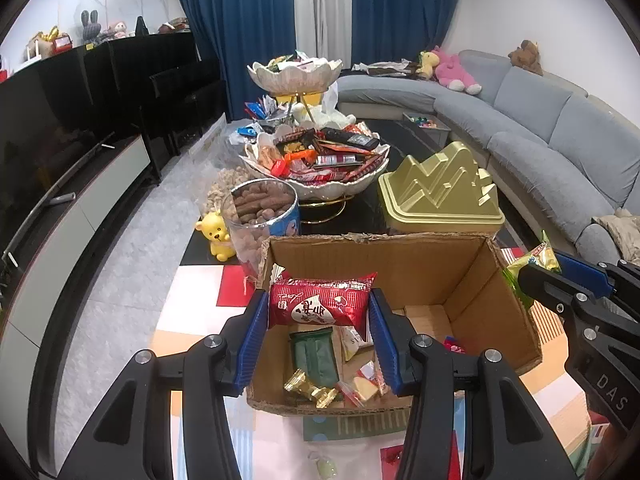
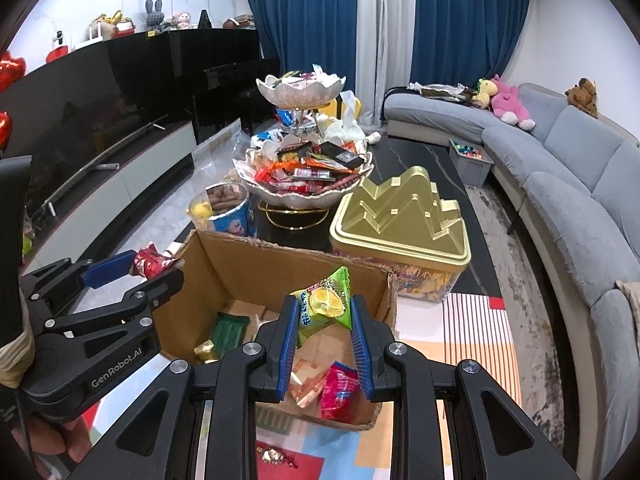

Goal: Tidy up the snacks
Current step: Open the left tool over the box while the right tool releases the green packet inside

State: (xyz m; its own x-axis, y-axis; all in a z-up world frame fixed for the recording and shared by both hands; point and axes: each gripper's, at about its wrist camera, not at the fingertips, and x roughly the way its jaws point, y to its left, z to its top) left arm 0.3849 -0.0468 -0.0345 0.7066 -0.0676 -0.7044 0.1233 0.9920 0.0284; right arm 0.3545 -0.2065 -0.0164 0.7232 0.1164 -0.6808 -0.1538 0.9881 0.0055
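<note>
Snacks in cardboard box (image 1: pixel 472 276) partly hidden, left claw (image 1: pixel 319 312) clamping red packet (image 1: pixel 320 304), right claw (image 2: pixel 325 312) clamping green packet (image 2: pixel 326 304)

right tongs (image 2: pixel 325 314) clamped on green durian snack packet (image 2: pixel 325 304), held over open cardboard box (image 2: pixel 224 264). left tongs (image 2: pixel 154 266) gripping red snack packet (image 2: pixel 150 263) at box's left rim. gold mountain-lidded tin (image 2: pixel 400 220) beyond the box on the bench (image 2: pixel 408 156).
</note>
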